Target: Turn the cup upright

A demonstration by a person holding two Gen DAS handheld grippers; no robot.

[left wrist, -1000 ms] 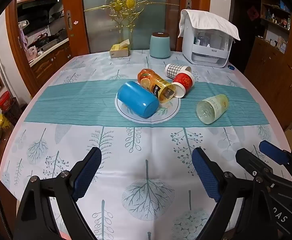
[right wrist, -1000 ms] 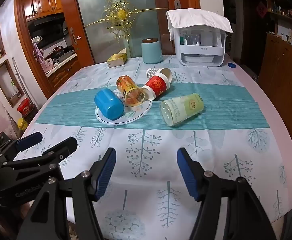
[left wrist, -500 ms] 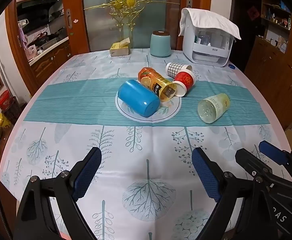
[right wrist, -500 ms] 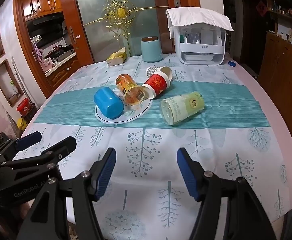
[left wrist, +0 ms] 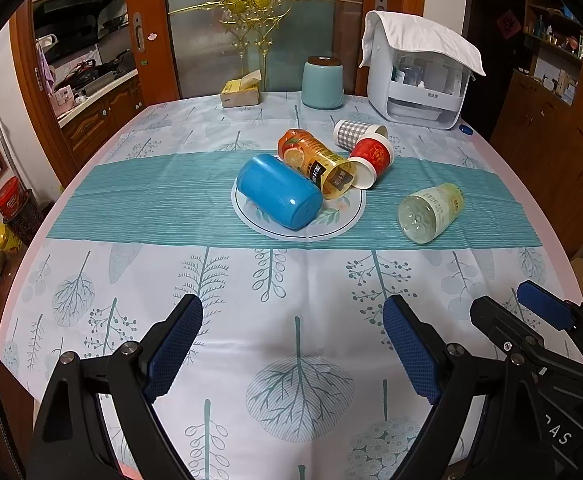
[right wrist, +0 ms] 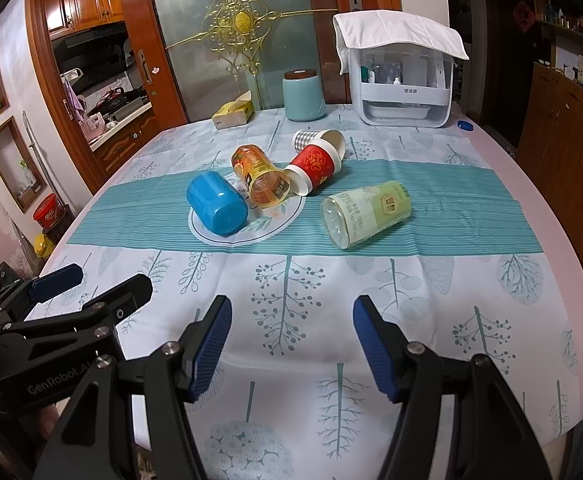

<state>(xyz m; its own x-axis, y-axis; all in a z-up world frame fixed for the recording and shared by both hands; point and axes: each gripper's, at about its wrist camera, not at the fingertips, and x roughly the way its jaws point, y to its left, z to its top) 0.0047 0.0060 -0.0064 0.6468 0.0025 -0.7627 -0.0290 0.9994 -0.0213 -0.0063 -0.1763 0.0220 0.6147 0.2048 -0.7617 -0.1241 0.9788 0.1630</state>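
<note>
Left hand-held gripper (left wrist: 293, 344) spread wide, nothing between its blue pads, low over the near desk edge. Right hand-held gripper (right wrist: 287, 346) same: spread, nothing held, near edge; its lower body cut off by the frame. Each shows partly at the edge of the other's view.

Blue cup (left wrist: 278, 191) lies on its side on a white plate (left wrist: 343, 222) at desk centre, base toward the cameras, mouth hidden on the far side. Touching it behind-right, orange cup (left wrist: 317, 162) on its side, clear end toward the cameras; label text too small to read. Red cup (left wrist: 372, 156) on its side just beside it, white rim touching or nearly touching the orange one, cannot tell which. Checked cup (left wrist: 351, 134) on its side behind the red one, partly hidden by it. Green cup (right wrist: 365, 212) on its side to the right, apart from the rest, on the teal stripe of the cloth (left wrist: 151, 196); label unreadable.

Desk (left wrist: 503, 160) back edge: teal jar (left wrist: 323, 84) with brown lid, yellow box (left wrist: 241, 90), white dispenser (left wrist: 419, 88) with a towel (left wrist: 419, 38) covering its top. Small blue cap (left wrist: 466, 130) beside the dispenser.
</note>
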